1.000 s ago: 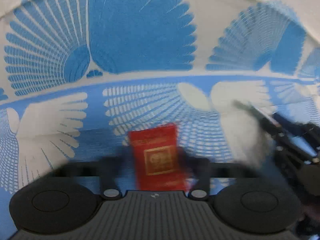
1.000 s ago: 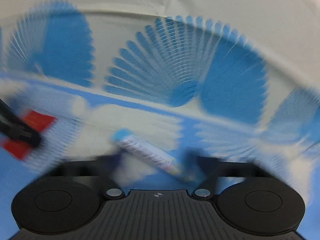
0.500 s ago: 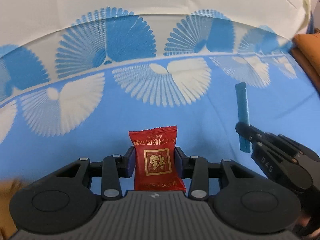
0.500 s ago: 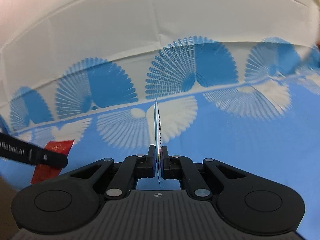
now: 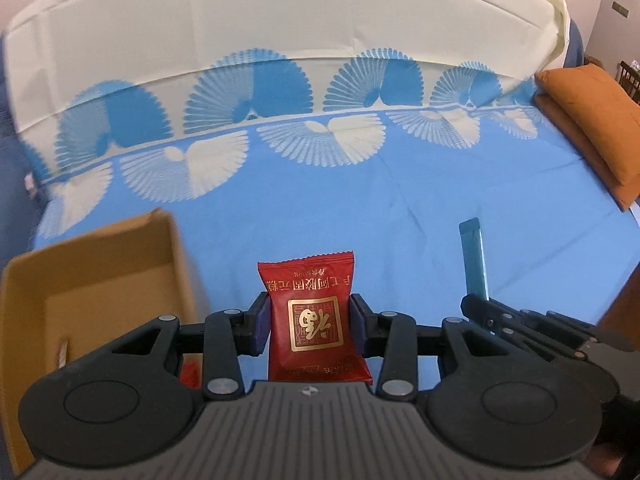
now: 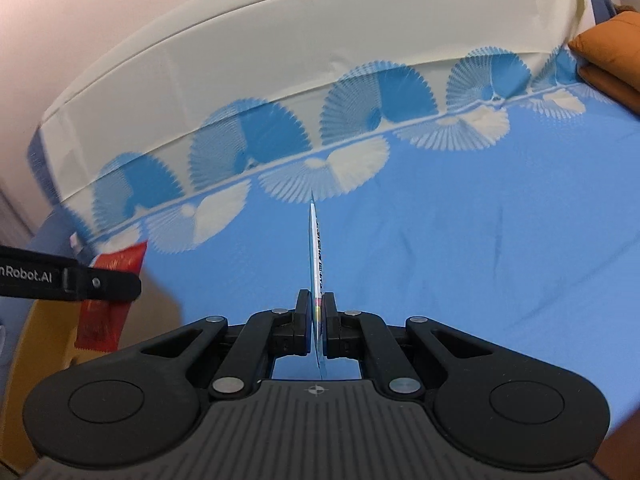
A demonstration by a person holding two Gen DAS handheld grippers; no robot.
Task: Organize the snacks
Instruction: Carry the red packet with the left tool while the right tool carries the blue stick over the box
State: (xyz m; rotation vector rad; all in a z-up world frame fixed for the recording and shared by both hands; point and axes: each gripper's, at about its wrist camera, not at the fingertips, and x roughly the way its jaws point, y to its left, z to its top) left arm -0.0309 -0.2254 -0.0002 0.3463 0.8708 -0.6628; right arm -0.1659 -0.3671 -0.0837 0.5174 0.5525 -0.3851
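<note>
My left gripper [image 5: 309,326] is shut on a red snack packet [image 5: 314,322] with a gold square emblem, held upright above the blue cloth. My right gripper [image 6: 316,314] is shut on a thin flat blue-and-white snack stick [image 6: 317,256], seen edge-on. In the left wrist view the right gripper [image 5: 486,310] is to the right, holding that stick [image 5: 474,258]. In the right wrist view the left gripper finger [image 6: 80,278] and red packet [image 6: 106,308] are at the far left. An open cardboard box [image 5: 90,272] lies to the left; something red [image 5: 190,374] shows inside it.
The surface is a blue cloth [image 5: 400,208] with white and blue fan patterns, with a cream band [image 5: 280,20] at the far side. An orange cushion [image 5: 592,120] lies at the right edge. The box also shows at the lower left of the right wrist view [image 6: 48,320].
Both grippers have pulled back and up from the cloth, still holding their snacks. The view has widened, and the cardboard box has come into sight on the left.
</note>
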